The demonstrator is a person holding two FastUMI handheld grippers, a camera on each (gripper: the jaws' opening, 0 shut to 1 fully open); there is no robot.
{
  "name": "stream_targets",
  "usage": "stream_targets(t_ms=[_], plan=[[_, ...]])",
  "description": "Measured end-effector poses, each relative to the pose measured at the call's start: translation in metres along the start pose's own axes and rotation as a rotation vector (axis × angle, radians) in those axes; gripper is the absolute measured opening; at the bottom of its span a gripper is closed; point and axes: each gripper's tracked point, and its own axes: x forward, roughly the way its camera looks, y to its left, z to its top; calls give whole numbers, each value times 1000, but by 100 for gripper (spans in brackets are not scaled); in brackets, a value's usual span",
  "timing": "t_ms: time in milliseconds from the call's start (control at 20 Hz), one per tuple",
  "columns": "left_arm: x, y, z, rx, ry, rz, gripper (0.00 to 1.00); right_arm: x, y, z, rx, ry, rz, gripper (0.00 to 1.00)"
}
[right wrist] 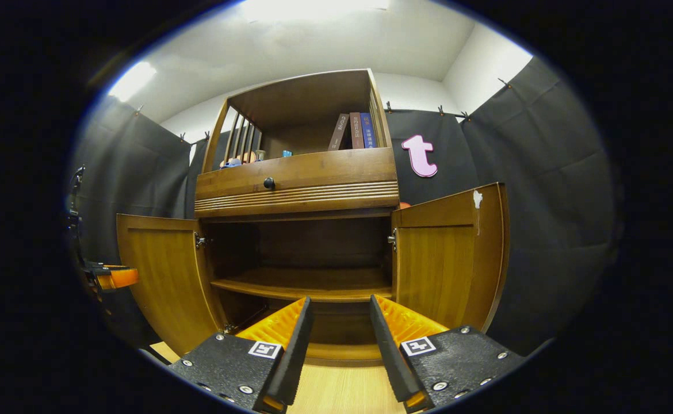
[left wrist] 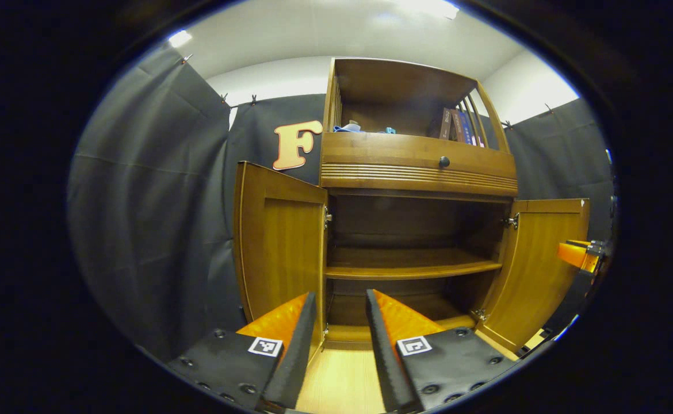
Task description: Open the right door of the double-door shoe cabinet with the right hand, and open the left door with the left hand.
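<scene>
Left gripper (left wrist: 341,299): fingers stand apart with an open gap between them and hold nothing. Nothing touches either finger. Directly ahead of it stands the shoe cabinet (left wrist: 417,167), a brown wooden unit. The left door (left wrist: 279,247) is swung fully out, just ahead and to the left of the gripper's left finger, clear of it. The right door (left wrist: 538,264) is likewise swung out, ahead and well to the right. Between the doors the lower compartment lies exposed, with one shelf (left wrist: 411,269) ahead of and above the fingertips. Above the compartment sits a drawer front with a dark knob (left wrist: 443,162); above that, an open top bay with books (left wrist: 457,126) at its right side. The other gripper shows at the far right edge, beside the right door; its state cannot be read there.

Right gripper (right wrist: 341,303): fingers also apart, gap open, gripping nothing and touching nothing. The cabinet is straight ahead. The right door (right wrist: 448,259) stands open just ahead and to the right of the right finger, without contact. The left door (right wrist: 161,276) stands open ahead and to the left. The shelf (right wrist: 308,284) runs across just beyond the fingertips. A pale wooden floor (right wrist: 336,391) lies below and between the fingers.
</scene>
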Motion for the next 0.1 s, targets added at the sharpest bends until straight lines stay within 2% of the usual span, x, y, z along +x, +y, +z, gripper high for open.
stream_targets(t_ms=[50,100], plan=[[2,1,-1,13,2,8,63,-1,-3,2,-4,-5,-6,67],[3,0,-4,14,11,11,60,0,-3,3,-3,-7,-7,67]])
